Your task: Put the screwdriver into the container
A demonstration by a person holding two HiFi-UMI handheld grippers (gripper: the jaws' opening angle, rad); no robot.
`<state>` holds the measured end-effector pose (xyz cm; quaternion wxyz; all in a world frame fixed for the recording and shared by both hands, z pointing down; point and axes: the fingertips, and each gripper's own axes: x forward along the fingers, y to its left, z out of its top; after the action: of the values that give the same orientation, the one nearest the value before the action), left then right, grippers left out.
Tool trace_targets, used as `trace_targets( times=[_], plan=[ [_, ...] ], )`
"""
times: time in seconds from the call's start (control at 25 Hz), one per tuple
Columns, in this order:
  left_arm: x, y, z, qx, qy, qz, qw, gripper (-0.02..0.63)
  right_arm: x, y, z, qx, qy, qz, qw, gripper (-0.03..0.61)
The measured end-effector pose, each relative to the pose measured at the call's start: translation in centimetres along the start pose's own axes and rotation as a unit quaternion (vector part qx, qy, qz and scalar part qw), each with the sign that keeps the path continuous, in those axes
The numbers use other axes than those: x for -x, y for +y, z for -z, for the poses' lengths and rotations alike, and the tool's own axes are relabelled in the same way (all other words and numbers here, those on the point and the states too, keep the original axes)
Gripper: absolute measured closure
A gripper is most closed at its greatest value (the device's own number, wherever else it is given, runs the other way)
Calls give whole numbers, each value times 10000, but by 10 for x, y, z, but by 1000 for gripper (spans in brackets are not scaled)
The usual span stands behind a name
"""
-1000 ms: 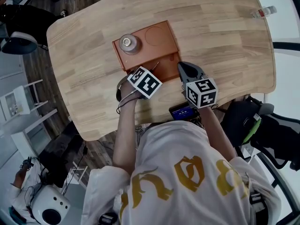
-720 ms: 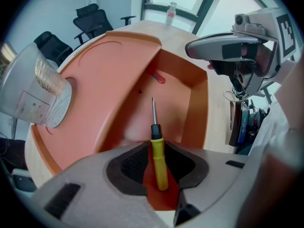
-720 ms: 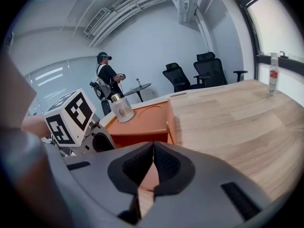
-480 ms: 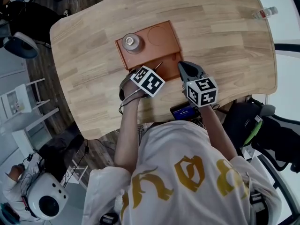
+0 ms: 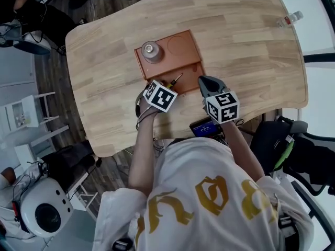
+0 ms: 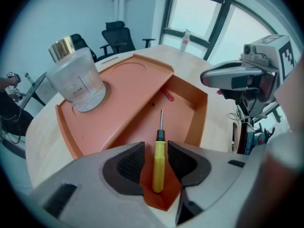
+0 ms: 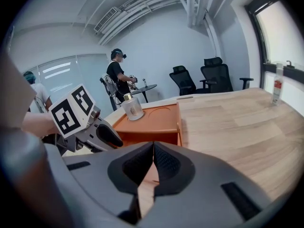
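Observation:
A yellow-handled screwdriver [image 6: 158,160] lies in the lower trough of the orange container [image 6: 197,118], tip pointing away from me. My left gripper [image 6: 156,151] straddles its handle. The jaws are opening, with a small gap on either side, so the pads do not press on it. In the head view the screwdriver [image 5: 174,80] shows just ahead of the left gripper [image 5: 166,86], at the near edge of the container [image 5: 194,51]. My right gripper [image 5: 205,81] hovers to the right of the container with its jaws together and nothing between them [image 7: 153,163].
A glass jar with a metal lid [image 5: 150,50] stands on the container's raised part [image 6: 76,77]. A small red piece [image 6: 167,96] lies in the trough. A plastic bottle [image 5: 289,18] stands at the table's far right edge. Office chairs and people are beyond the table.
The screwdriver's handle now shows ahead of the left gripper's cube, which has drawn back slightly towards me. The right gripper has stayed where it was.

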<state>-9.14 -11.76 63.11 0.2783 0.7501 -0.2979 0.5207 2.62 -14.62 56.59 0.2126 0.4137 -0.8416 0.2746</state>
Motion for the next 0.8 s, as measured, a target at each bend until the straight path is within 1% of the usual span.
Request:
trace_targets(
  times=[0.12, 0.2, 0.24, 0.4, 0.48, 0.52, 0.56, 0.6, 0.64, 0.68, 0.76, 0.8],
  plan=[
    [17, -1, -7, 93, -410, -231, 9988, 472, 8, 5, -1, 111, -56, 3, 9999, 568],
    [32, -3, -10, 285, -724, -379, 9962, 475, 18, 12, -6, 288, -165, 26, 9994, 568],
    [40, -3, -9, 393, -863, -459, 9944, 489, 24, 17, -9, 430, -239, 32, 9988, 568],
    [66, 1, -3, 784, -1363, -807, 9843, 560, 35, 36, -19, 894, -403, -42, 9952, 568],
    [81, 4, 2, 1119, -1643, -903, 9759, 586, 40, 41, -22, 977, -467, -5, 9941, 568],
    [91, 5, 3, 1328, -1844, -914, 9695, 597, 43, 43, -25, 998, -529, 23, 9936, 568],
    [103, 5, 1, 1529, -2110, -897, 9613, 603, 47, 45, -30, 1021, -604, 43, 9929, 568],
    [116, 5, -2, 1689, -2437, -874, 9510, 603, 51, 47, -35, 1054, -687, 45, 9920, 568],
    [129, 6, -6, 1784, -2806, -884, 9389, 604, 55, 50, -41, 1102, -774, 23, 9909, 568],
    [144, 7, -10, 1809, -3196, -956, 9252, 604, 59, 54, -48, 1162, -861, -15, 9895, 568],
    [174, 10, -17, 1714, -3876, -1209, 8976, 604, 65, 63, -60, 1273, -1011, -62, 9867, 568],
    [184, 10, -19, 1652, -4092, -1273, 8883, 604, 67, 67, -64, 1302, -1074, -61, 9856, 568]
  ],
)
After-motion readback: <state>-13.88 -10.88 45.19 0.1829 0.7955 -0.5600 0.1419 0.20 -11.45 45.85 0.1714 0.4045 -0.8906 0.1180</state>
